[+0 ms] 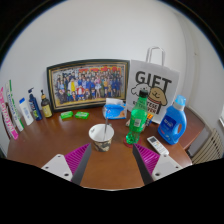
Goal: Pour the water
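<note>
While tongs (110,160) sit spread and empty over the bench (50,145), white cup (101,132) stands just ahead between the fingers, green bottle (136,122) beside it, blue detergent jug (173,122) and gift bag (153,80) beyond.

White cup (101,132) beyond open fingers (77,157)

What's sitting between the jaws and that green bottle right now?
Nothing visible blocks it. The gripper is open and empty; the green bottle stands ahead, slightly right. The white cup stands just left of that path.
</note>
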`<state>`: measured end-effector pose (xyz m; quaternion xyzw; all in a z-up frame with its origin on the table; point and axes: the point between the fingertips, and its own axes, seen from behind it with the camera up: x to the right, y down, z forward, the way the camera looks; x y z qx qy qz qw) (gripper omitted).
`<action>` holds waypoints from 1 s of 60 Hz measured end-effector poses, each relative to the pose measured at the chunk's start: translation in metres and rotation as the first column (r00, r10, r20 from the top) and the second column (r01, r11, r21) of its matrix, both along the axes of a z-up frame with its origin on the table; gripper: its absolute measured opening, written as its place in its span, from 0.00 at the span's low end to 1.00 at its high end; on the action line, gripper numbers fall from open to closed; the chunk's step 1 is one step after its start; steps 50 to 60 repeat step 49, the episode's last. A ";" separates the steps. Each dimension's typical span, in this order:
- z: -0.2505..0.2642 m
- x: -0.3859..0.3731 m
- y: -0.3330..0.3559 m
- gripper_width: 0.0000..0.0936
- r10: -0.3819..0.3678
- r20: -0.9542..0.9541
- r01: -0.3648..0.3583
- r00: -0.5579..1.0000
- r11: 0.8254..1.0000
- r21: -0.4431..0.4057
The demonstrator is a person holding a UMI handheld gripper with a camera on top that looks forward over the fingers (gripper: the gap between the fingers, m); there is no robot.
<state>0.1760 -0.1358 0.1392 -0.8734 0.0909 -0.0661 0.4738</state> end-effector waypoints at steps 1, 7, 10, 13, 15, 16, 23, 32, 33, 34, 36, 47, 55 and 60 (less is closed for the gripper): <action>0.004 -0.009 -0.007 0.92 0.003 0.000 -0.003 1.000 1.000 -0.003; 0.022 -0.060 -0.045 0.91 0.027 -0.003 -0.027 1.000 0.999 -0.021; 0.029 -0.085 -0.064 0.91 0.034 -0.014 -0.035 0.999 0.999 -0.031; 0.036 -0.110 -0.082 0.91 0.047 -0.023 -0.047 0.999 0.998 -0.041; 0.041 -0.125 -0.092 0.91 0.055 -0.026 -0.056 0.998 0.998 -0.038; 0.044 -0.131 -0.096 0.91 0.061 -0.025 -0.062 0.998 0.997 -0.035; 0.053 -0.169 -0.122 0.91 0.098 -0.016 -0.098 0.995 0.994 -0.042; 0.061 -0.193 -0.139 0.91 0.121 -0.009 -0.121 0.993 0.992 -0.047; 0.061 -0.193 -0.140 0.91 0.121 -0.008 -0.121 0.993 0.992 -0.045; 0.062 -0.194 -0.140 0.91 0.121 -0.007 -0.121 0.993 0.992 -0.044; 0.063 -0.195 -0.141 0.91 0.124 0.001 -0.124 0.992 0.991 -0.044; 0.068 -0.205 -0.142 0.91 0.140 0.016 -0.139 0.990 0.988 -0.060; 0.069 -0.206 -0.141 0.91 0.144 0.020 -0.143 0.989 0.988 -0.059; 0.069 -0.206 -0.141 0.91 0.144 0.020 -0.143 0.989 0.988 -0.059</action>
